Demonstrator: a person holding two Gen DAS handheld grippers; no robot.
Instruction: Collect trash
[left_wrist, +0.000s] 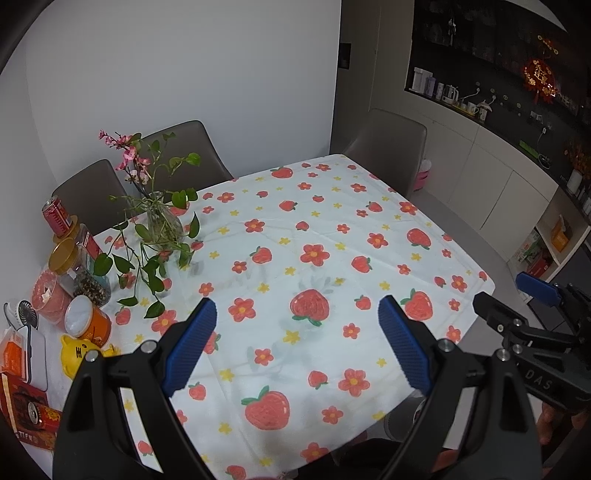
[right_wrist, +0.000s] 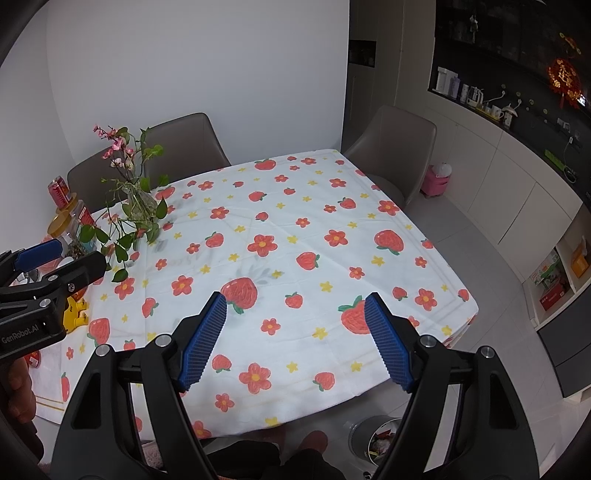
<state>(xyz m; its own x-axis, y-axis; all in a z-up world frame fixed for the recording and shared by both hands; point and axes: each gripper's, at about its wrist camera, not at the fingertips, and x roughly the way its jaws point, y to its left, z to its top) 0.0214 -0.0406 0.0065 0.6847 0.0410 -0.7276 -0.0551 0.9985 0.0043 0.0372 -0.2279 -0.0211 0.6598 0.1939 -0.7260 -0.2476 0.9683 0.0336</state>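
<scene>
My left gripper (left_wrist: 297, 332) is open and empty above the near part of the table (left_wrist: 332, 229), which has a white cloth with strawberries and flowers. My right gripper (right_wrist: 295, 332) is open and empty above the table's near right part. The right gripper also shows at the right edge of the left wrist view (left_wrist: 517, 299). The left one shows at the left edge of the right wrist view (right_wrist: 66, 258). A metal trash bin (right_wrist: 376, 439) with wrappers inside stands on the floor below the table's near edge. No loose trash shows on the cloth.
At the table's left stand a glass vase with a plant (left_wrist: 162, 221), jars with gold lids (left_wrist: 66, 258), a red can (left_wrist: 55, 214), an orange canister (left_wrist: 88, 321), a yellow toy (left_wrist: 79, 354) and boxes. Grey chairs (left_wrist: 388, 151) surround the table. Cabinets line the right wall.
</scene>
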